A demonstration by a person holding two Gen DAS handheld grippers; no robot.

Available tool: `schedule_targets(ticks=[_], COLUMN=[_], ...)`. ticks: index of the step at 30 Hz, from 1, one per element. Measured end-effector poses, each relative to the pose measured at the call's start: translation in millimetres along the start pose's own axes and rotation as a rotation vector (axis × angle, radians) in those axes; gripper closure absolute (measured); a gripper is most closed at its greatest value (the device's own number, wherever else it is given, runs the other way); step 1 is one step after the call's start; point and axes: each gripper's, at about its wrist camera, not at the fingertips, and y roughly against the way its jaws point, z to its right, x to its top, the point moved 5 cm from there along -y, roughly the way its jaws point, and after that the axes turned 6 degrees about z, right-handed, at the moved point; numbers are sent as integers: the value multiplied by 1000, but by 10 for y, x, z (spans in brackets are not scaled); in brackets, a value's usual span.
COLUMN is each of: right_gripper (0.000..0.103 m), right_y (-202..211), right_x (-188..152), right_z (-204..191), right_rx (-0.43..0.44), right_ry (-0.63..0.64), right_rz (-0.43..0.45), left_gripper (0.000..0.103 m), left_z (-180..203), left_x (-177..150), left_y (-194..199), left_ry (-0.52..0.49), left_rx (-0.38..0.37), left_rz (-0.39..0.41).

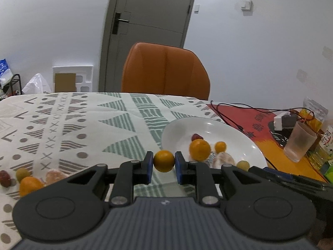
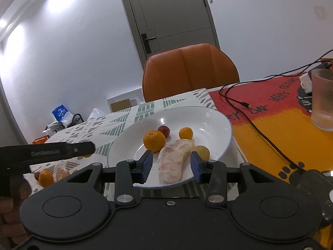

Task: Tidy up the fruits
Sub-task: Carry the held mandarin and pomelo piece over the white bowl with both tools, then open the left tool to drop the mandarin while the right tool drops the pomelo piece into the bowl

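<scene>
- Left gripper (image 1: 164, 166) fills the foreground of its view; its blue fingers (image 1: 148, 166) are closed on a small round orange fruit (image 1: 164, 160), held above the patterned cloth (image 1: 68, 129) just left of the plate (image 1: 208, 125).
- Right gripper (image 2: 171, 164) has its fingers (image 2: 146, 164) spread wide and holding nothing, poised over the plate's (image 2: 220, 125) near rim, with a peeled citrus piece (image 2: 173, 162) lying between them.
- On the plate, past the peeled piece: a large orange (image 2: 154, 141), a yellow-green fruit (image 2: 203, 151), a small orange (image 2: 185, 133) and a red fruit (image 2: 163, 130).
- On the cloth, well left of the plate: an orange (image 1: 30, 185), a peeled segment (image 1: 55, 176), a greenish fruit (image 1: 22, 174) and a red date-like fruit (image 1: 5, 178).
- Right of the plate, a red and orange mat (image 2: 270, 125) carries a black cable (image 2: 256, 125) and a frosted glass (image 2: 322, 100).
- Beyond the table stands an orange chair (image 1: 164, 70), then a grey door (image 1: 149, 20).
</scene>
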Motion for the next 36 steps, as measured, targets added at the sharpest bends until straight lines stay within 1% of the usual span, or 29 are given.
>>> schedule_targets(ticks=[8, 16, 18, 19, 22, 24, 25, 27, 30, 36], right_gripper=[62, 62, 62, 62, 62, 62, 61, 60, 58, 54], right_y=[97, 127, 114, 111, 92, 81, 74, 65, 57, 57], right_x=[-3, -39, -36, -38, -49, -56, -59, -61, -57, -44], right_z=[147, 165, 163, 159, 119, 81, 62, 24, -41, -182], right_rx=[-11, -5, -6, -6, -2, 3, 5, 9, 16, 27], right_ry=[-35, -33, -35, -35, -32, -26, -25, -23, -16, 6], right_rz=[6, -2, -4, -5, -11, -13, -14, -16, -15, -14], left_gripper=[82, 82, 78, 78, 69, 54, 49, 35, 25, 15], left_z=[238, 343, 346, 340, 282, 214, 177, 88, -33, -267], left_x=[-14, -19, -7, -3, -1, -7, -11, -17, -2, 41], left_y=[-107, -163, -150, -145, -127, -101, -87, -63, -13, 109], left_ry=[-33, -36, -35, -34, -34, -30, -26, -17, -7, 13], left_rx=[-40, -50, -51, -55, -35, -11, 1, 32, 63, 130], left_rz=[-14, -23, -14, -16, -23, -23, -24, -33, -31, -1])
